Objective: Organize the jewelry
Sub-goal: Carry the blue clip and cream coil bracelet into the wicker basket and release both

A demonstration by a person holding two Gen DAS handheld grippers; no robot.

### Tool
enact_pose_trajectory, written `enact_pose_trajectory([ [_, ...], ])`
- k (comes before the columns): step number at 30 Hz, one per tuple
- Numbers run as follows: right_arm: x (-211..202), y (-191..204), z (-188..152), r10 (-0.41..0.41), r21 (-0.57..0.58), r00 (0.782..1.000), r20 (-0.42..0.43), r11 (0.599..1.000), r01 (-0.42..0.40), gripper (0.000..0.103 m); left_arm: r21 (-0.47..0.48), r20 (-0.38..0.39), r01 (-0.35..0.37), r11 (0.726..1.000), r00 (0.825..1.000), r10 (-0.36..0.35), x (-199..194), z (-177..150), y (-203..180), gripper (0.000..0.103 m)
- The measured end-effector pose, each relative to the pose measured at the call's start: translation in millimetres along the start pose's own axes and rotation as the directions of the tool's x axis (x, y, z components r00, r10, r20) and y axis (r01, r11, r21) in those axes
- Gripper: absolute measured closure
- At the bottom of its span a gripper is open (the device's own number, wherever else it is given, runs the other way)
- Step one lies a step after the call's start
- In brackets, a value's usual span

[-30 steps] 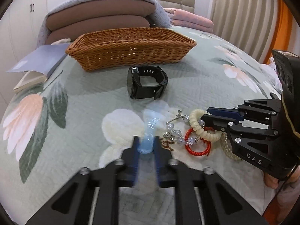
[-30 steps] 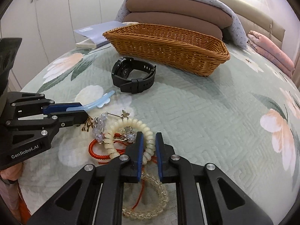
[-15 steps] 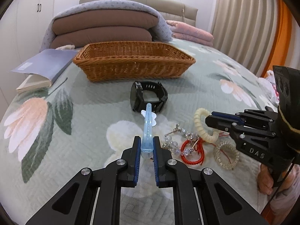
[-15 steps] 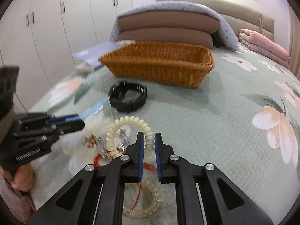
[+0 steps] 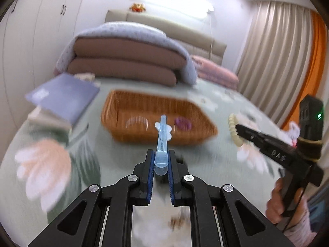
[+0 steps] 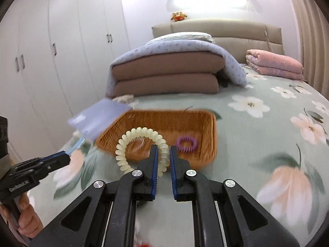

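My left gripper [image 5: 160, 159] is shut on a light blue hair clip [image 5: 162, 138] that sticks forward, up in the air before the wicker basket [image 5: 123, 107]. My right gripper [image 6: 163, 154] is shut on a cream spiral hair tie [image 6: 131, 138], also raised over the bed. In the left wrist view the right gripper [image 5: 239, 128] comes in from the right with the cream spiral tie [image 5: 233, 127] hanging at its tip. In the right wrist view the left gripper [image 6: 65, 157] shows at the left with the blue clip [image 6: 79, 143]. A purple ring [image 6: 186, 144] and a clear ring [image 5: 137, 121] lie in the basket [image 6: 209, 127].
A blue book [image 5: 65, 96] lies left of the basket. Folded brown and blue bedding [image 6: 166, 76] and a pink blanket [image 6: 273, 63] sit behind it. White wardrobes [image 6: 51, 61] stand at the left, curtains [image 5: 275, 51] at the right. A hand [image 5: 287, 199] holds the right gripper's handle.
Both grippers rose off the floral bedspread with their items and tilted up toward the basket. The watch and the remaining pile of jewelry dropped out of view.
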State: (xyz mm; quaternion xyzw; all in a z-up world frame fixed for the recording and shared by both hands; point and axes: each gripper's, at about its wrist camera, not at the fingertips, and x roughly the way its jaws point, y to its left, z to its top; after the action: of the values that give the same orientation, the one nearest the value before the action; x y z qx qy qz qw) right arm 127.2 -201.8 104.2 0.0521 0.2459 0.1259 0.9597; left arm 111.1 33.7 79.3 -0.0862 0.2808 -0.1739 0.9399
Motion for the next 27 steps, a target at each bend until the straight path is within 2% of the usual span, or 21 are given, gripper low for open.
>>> enact_pose_trajectory([
  [4,29,-9,17,-0.006,0.048,1.0,-0.01,0.999,0.007,0.09,-0.015,0.023,0.013,1.0,1.0,-0.013,22,37,-1,0.091],
  [8,65,-18,27,-0.027,0.081,0.999,-0.029,0.996,0.029,0.09,0.003,0.027,-0.043,0.999,0.999,0.043,64,60,-7,0.09],
  [11,91,-25,23,-0.063,0.075,0.997,-0.046,0.995,0.066,0.09,0.028,0.035,-0.093,0.995,0.995,0.092,96,62,-7,0.09],
  [14,111,-31,11,-0.069,0.081,0.996,-0.065,0.994,0.074,0.09,0.024,-0.003,-0.093,0.995,0.996,0.093,123,54,2,0.09],
  [20,124,-37,2,-0.076,0.084,0.991,-0.109,0.993,0.085,0.09,0.019,-0.008,-0.15,0.989,0.989,0.15,144,40,19,0.09],
  [25,131,-38,-2,-0.07,0.084,0.989,-0.13,0.993,0.082,0.09,0.015,-0.005,-0.127,0.992,0.992,0.127,145,40,20,0.09],
  [27,134,-39,-4,-0.071,0.083,0.988,-0.139,0.993,0.083,0.09,-0.001,-0.014,-0.09,0.996,0.996,0.09,146,39,22,0.09],
])
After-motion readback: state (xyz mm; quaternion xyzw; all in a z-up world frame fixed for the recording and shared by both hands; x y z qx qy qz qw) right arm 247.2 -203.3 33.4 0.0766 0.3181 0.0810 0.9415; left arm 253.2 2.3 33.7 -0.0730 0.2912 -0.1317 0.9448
